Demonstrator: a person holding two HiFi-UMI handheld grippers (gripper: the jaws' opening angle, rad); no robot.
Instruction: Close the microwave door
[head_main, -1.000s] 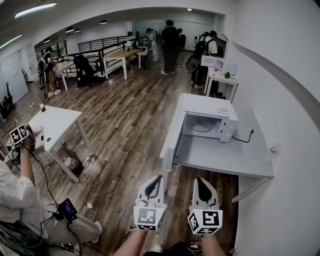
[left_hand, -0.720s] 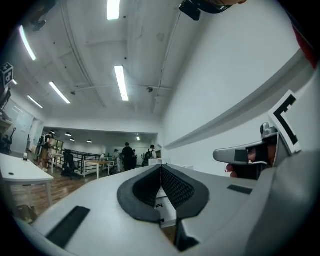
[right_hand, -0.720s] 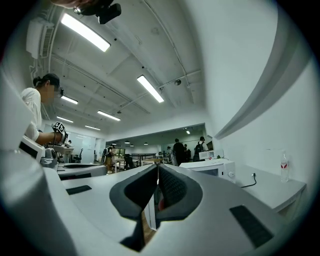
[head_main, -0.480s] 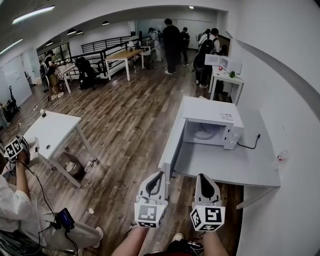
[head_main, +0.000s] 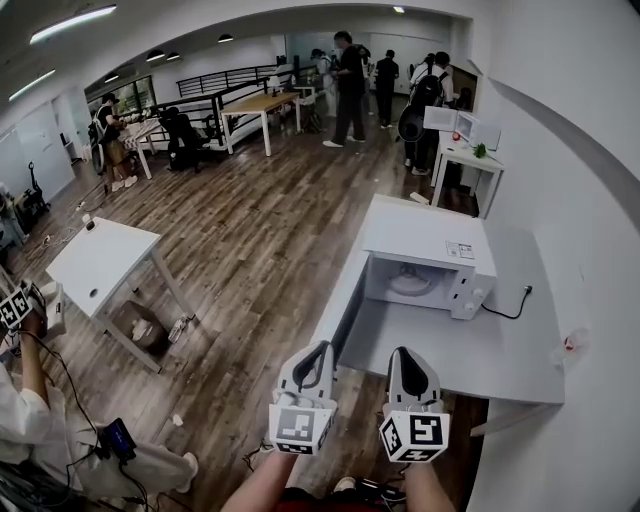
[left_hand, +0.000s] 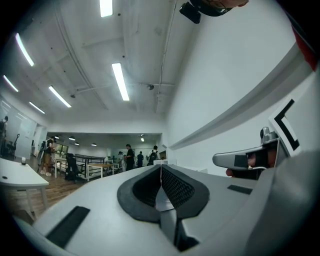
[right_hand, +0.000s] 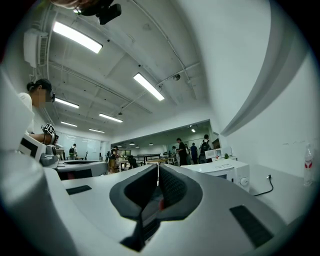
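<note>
A white microwave stands on a grey table against the right wall. Its door is swung wide open toward me, and a turntable plate shows inside. In the head view both grippers are low and side by side, short of the table's near edge and apart from the door. My left gripper has its jaws shut with nothing between them, and my right gripper likewise. In the right gripper view the microwave lies ahead to the right of the shut gripper. The left gripper points along the wall.
A black cable runs from the microwave across the table. A white table with a box under it stands left. A seated person is at lower left. Several people stand at the far end near a white desk.
The view has moved forward across the wooden floor: the microwave and its table are nearer and larger. Both grippers keep the same place and stay shut.
</note>
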